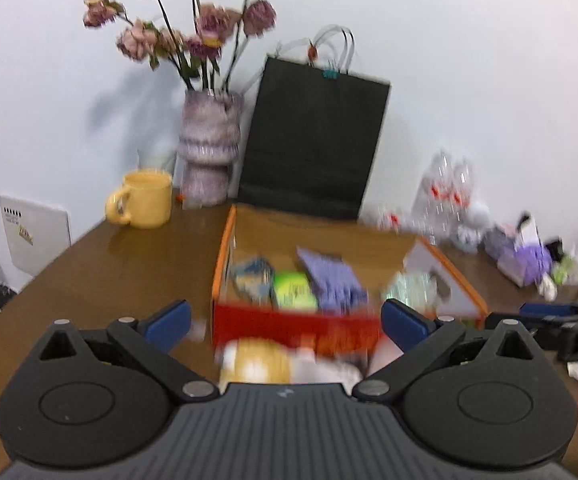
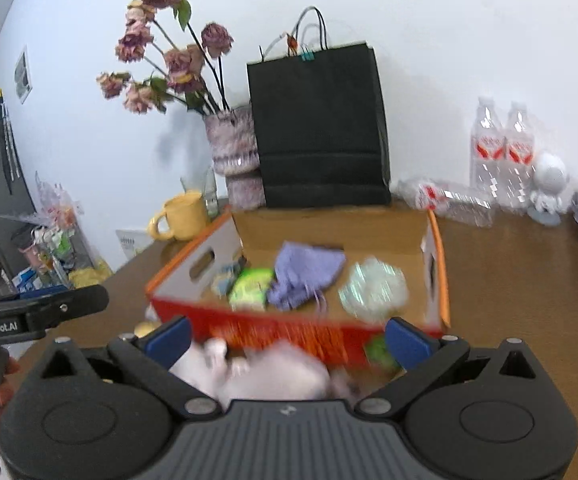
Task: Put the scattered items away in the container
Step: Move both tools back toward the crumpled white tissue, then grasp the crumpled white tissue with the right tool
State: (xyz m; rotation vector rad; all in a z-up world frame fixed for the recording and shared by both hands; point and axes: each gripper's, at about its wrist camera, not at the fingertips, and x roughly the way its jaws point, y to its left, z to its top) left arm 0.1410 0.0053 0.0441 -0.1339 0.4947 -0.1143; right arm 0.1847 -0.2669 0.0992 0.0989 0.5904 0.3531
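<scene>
An open cardboard box point(image 1: 293, 326) with a red front and orange rim sits on the brown table; it also shows in the right wrist view point(image 2: 289, 330). Inside lie a purple pouch point(image 1: 333, 278), a green packet point(image 1: 293, 290), a blue item point(image 1: 251, 276) and a shiny wrapped item point(image 1: 409, 286). My left gripper point(image 1: 285, 316) is open; a blurred yellow-and-white item point(image 1: 265, 362) lies on the table between its fingers, before the box. My right gripper point(image 2: 287, 338) is open over a blurred white-pink item point(image 2: 273, 372) in front of the box. A small green item point(image 2: 381, 350) lies beside it.
A yellow mug point(image 1: 145, 200), a vase of dried flowers point(image 1: 209, 148) and a black paper bag point(image 1: 309, 140) stand behind the box. Water bottles point(image 2: 501, 152), a white figurine point(image 2: 547, 188) and purple packets point(image 1: 521, 252) crowd the right. The table's left edge drops off near the mug.
</scene>
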